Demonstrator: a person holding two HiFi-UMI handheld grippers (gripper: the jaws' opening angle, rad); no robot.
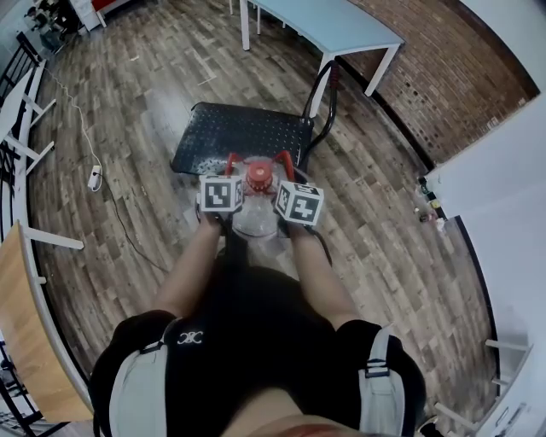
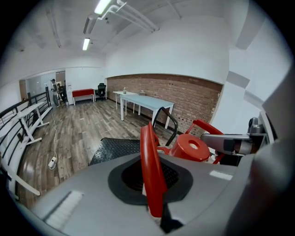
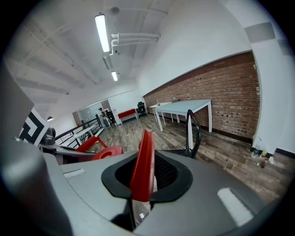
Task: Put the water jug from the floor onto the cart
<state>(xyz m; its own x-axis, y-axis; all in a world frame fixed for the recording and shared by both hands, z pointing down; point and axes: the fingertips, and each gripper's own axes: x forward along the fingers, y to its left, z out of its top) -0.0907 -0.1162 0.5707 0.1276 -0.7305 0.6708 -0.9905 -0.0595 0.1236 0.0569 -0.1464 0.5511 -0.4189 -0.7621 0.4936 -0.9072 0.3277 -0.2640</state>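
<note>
My left claw [image 2: 155, 209] is pressed tight on the left handle [image 2: 150, 166] of the water jug [image 1: 256, 218]. The red strap stands on edge through the claw's mouth. My right claw [image 3: 138, 207] pinches the right handle [image 3: 143, 163] the same way, with a sliver of the jug's clear plastic showing just under the strap. From the head view, the two claws sit side by side, one on each side of the jug's red cap [image 1: 260, 177], and the clear body hangs below and between them. In the left gripper view the cap is just right of that claw, with the right claw beyond it.

The jug is at the near edge of the cart [image 1: 243, 136], on my side of it, and its top overlaps that edge from above. I cannot tell whether its base is clear of the floor [image 1: 153, 85]. The cart's black deck stretches away ahead of both claws, and its push bar [image 1: 328, 85] rises at the far right corner.

Beyond the cart stands a pale blue desk [image 1: 341, 21], with a brick wall [image 1: 444, 77] to the right of it. Well left of the cart, a power strip [image 1: 95, 177] lies on the wooden floor.
</note>
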